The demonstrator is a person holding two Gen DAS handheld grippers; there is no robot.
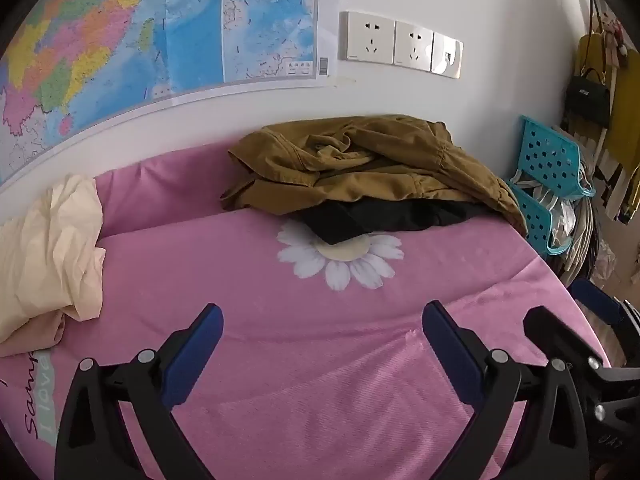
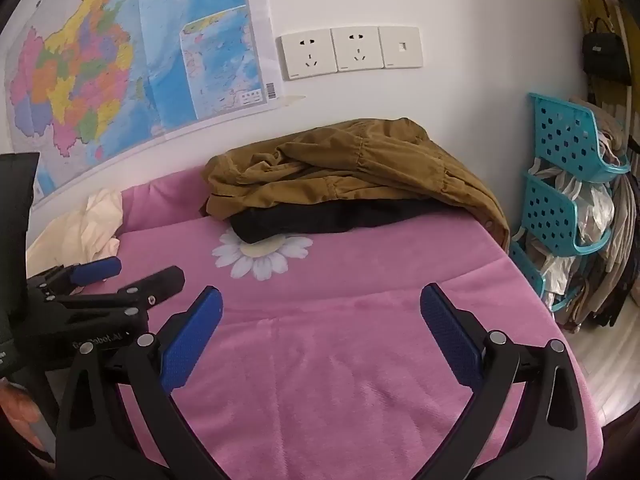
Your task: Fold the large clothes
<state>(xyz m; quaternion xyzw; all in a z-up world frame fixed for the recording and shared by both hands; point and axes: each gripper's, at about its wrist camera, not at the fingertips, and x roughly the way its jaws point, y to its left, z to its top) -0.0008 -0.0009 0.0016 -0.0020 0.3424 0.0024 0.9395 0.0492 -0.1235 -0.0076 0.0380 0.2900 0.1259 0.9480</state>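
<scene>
Brown jacket [image 1: 360, 164] heaped well beyond both jaws; both spread wide, empty.

"I love" shows on the pink bedsheet [image 1: 280, 360] at the left edge, beside cursive starting "Sam"; the left tongs [image 2: 132, 270] carry a partly hidden "...Robot.AI".

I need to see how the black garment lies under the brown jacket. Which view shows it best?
The right wrist view: the black garment shows as a long band under the brown jacket. The left wrist view shows a shorter stretch, with one corner over the daisy print.
</scene>
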